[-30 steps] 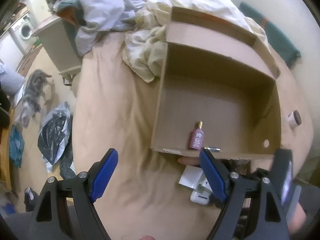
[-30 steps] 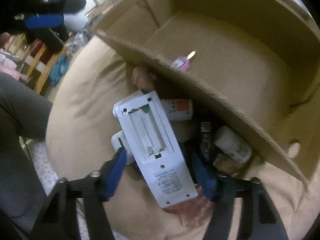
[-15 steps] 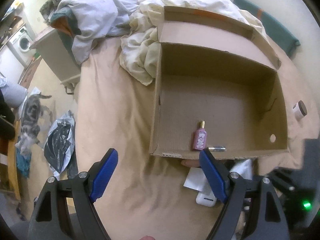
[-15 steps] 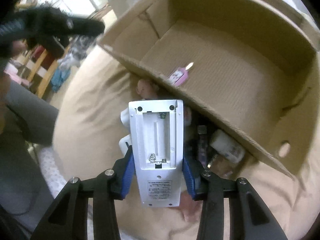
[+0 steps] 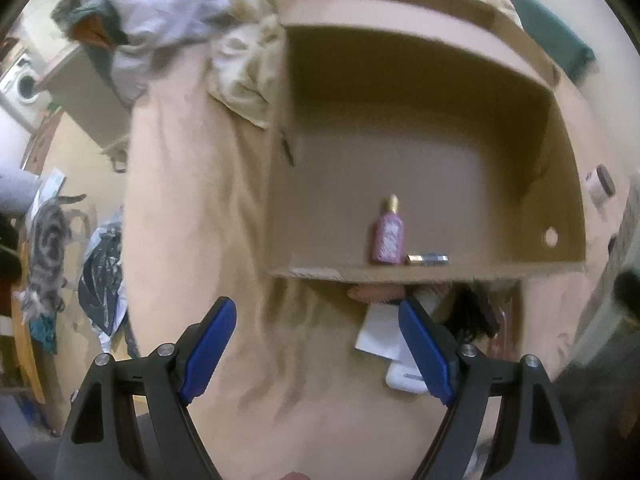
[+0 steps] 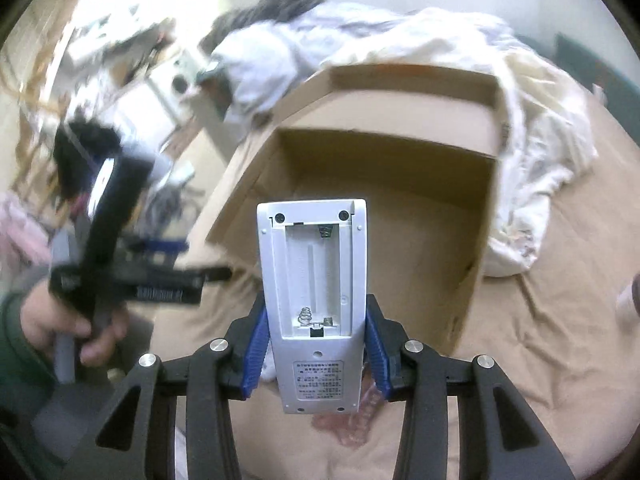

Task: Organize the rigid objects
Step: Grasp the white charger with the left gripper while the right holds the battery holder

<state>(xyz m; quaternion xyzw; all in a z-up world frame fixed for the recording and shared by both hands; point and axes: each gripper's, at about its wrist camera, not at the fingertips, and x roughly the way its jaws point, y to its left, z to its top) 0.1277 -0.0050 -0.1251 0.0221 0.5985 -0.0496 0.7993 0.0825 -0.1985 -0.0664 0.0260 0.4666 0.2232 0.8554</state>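
My right gripper (image 6: 316, 348) is shut on a white remote control (image 6: 314, 304), held back side up with its battery bay bare, lifted in front of the open cardboard box (image 6: 400, 152). My left gripper (image 5: 320, 344) stands open over the beige bedsheet, nothing between its blue pads. Inside the box (image 5: 560, 160) lie a pink perfume bottle (image 5: 387, 232) and a small metal tube (image 5: 428, 259) by the near wall. Just outside that wall a pile holds a white card (image 5: 380, 330) and a white case (image 5: 404, 376). A hand holding the left gripper (image 6: 120, 240) shows in the right wrist view.
Crumpled white bedding (image 5: 240, 72) lies left of the box, with more bedding (image 6: 532, 128) beside it in the right wrist view. A small jar (image 5: 600, 184) sits right of the box. A cat (image 5: 48, 248) and a black plastic bag (image 5: 100, 276) are on the floor.
My right gripper closed on the remote, lifted it off the pile and tipped up to face the box and the room. The left gripper sank slightly toward the bed.
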